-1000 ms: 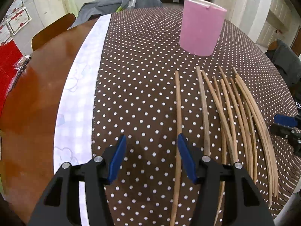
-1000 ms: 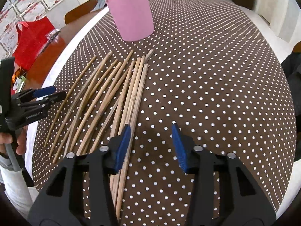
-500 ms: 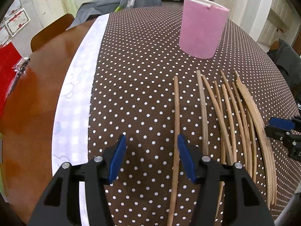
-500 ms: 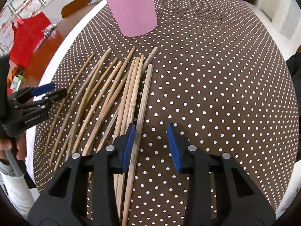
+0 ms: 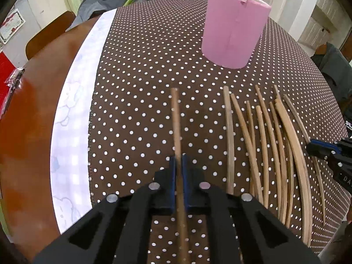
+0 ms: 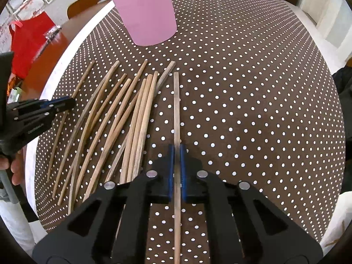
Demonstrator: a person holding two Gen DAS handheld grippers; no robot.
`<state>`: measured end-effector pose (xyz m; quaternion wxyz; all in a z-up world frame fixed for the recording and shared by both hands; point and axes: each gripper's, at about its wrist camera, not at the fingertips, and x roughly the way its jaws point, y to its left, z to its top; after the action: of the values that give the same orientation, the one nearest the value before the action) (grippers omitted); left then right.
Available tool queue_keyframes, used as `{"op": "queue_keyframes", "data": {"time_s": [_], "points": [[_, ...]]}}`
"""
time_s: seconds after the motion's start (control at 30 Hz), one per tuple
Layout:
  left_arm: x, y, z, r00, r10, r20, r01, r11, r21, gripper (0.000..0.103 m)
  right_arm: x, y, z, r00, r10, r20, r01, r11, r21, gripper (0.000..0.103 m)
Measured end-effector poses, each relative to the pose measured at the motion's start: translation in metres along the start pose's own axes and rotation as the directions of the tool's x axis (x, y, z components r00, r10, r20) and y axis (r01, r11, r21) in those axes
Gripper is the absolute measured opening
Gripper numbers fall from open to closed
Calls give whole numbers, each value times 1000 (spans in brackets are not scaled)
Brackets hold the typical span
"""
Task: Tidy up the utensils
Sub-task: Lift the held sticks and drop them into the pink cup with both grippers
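Several wooden chopsticks lie side by side on the brown dotted tablecloth. My left gripper is shut on the leftmost chopstick, set apart from the row. My right gripper is shut on the rightmost chopstick, also apart from the pile. Each gripped stick lies flat, pointing away toward the pink cylindrical holder, which stands upright beyond the row. In the left wrist view the right gripper shows at the right edge; in the right wrist view the left gripper shows at the left edge.
The cloth's white border runs along the left, with bare brown table beyond it. A red bag sits on that side. A chair and grey cloth stand behind the table. A hand holds the left gripper's handle.
Both grippers have gone from open to shut, each onto one chopstick: the left on the leftmost, the right on the rightmost. Both have shifted sideways to centre over their sticks.
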<state>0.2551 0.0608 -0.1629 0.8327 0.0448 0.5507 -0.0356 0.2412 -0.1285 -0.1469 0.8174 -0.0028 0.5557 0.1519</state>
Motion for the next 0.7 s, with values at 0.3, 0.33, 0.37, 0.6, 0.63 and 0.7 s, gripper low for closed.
{"op": "queue_keyframes", "data": {"time_s": [0.3,0.33,0.37,0.6,0.63,0.7], "points": [[-38,-9,0,982,-64,180,73,996,-47,6,-40,-33,-11,988,55,144,-60,998,33,6],[-48,-10,2,971,-89,221,102,994,-46,6,-48,-34,-8,984,60,168,-66,997,33,6],[-57,-11,5,959,-113,258,129,991,-45,6,-55,-34,-6,978,70,194,-78,996,31,6],[-116,-25,24,828,-225,514,257,966,10,6,-113,-34,19,913,148,379,-155,988,-11,6],[-123,-27,30,802,-238,549,273,962,19,6,-122,-34,25,899,158,409,-165,986,-19,6],[-134,-31,40,760,-240,605,281,959,28,6,-135,-35,37,875,171,452,-176,984,-31,6]]}}
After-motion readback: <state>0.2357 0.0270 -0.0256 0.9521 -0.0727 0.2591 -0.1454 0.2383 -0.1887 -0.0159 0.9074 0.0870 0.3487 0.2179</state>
